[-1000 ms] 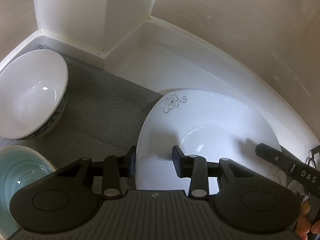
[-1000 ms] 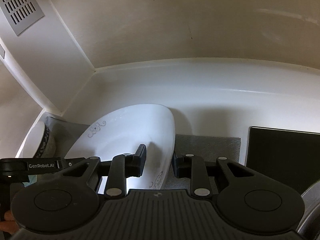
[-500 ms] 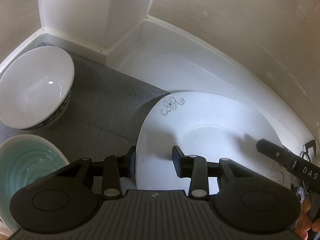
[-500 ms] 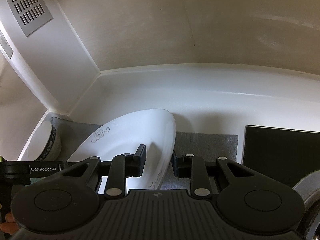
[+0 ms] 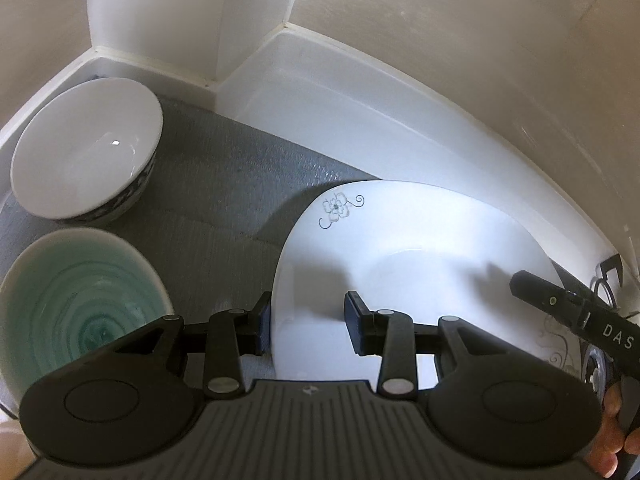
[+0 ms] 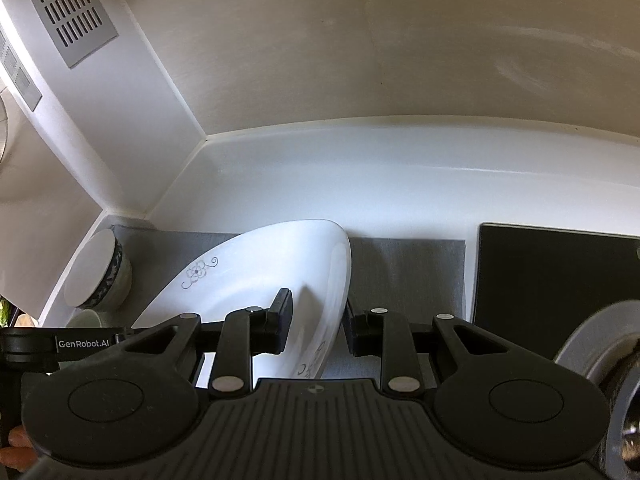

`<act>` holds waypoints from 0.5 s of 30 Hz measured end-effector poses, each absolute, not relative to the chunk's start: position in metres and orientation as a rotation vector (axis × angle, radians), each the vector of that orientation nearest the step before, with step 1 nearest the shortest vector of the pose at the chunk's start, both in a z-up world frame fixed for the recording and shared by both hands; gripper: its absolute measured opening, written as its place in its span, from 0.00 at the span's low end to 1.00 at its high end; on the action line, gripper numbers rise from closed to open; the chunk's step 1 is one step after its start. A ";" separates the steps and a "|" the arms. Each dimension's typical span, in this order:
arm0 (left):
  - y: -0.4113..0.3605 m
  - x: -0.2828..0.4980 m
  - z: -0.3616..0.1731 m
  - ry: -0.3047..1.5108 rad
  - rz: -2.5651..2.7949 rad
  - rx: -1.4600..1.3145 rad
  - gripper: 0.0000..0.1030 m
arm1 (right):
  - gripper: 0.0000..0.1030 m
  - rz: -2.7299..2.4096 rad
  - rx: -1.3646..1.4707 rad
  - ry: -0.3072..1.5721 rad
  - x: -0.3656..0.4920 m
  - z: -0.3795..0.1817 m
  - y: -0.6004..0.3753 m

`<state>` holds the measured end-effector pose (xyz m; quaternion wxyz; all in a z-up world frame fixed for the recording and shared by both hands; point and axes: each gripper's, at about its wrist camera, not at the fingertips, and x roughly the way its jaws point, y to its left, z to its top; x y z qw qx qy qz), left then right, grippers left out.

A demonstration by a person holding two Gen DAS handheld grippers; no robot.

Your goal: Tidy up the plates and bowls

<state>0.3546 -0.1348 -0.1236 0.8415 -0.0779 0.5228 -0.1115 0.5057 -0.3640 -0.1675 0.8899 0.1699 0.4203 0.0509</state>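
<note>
A white square plate with grey flower prints (image 5: 420,248) is held between both grippers above a grey mat (image 5: 224,184). My left gripper (image 5: 307,330) straddles the plate's left rim, one finger under it and one on top. My right gripper (image 6: 318,330) straddles the plate's (image 6: 256,276) right rim the same way. A white bowl with a dark patterned outside (image 5: 84,148) sits on the mat at the far left, also in the right wrist view (image 6: 98,272). A green swirled bowl (image 5: 76,304) sits in front of it.
White walls and a raised white ledge (image 5: 360,112) enclose the corner behind the mat. A black panel (image 6: 556,268) and a metal pot (image 6: 600,344) lie to the right. A wall vent (image 6: 68,12) is at upper left.
Both grippers have lifted and pulled back with the plate. More of the mat, the green bowl and the white bowl shows now.
</note>
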 end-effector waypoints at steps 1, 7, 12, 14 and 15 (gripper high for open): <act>-0.137 0.357 -0.126 1.105 -0.237 -0.164 0.40 | 0.28 0.104 0.353 0.872 0.503 -0.167 -0.363; -0.137 0.362 -0.127 1.108 -0.243 -0.158 0.40 | 0.28 0.097 0.356 0.870 0.486 -0.165 -0.359; -0.138 0.364 -0.130 1.115 -0.251 -0.151 0.40 | 0.28 0.086 0.363 0.875 0.471 -0.165 -0.355; -0.138 0.367 -0.133 1.117 -0.255 -0.148 0.40 | 0.28 0.081 0.367 0.877 0.464 -0.166 -0.354; -0.139 0.367 -0.133 1.117 -0.256 -0.146 0.40 | 0.28 0.080 0.369 0.877 0.461 -0.166 -0.353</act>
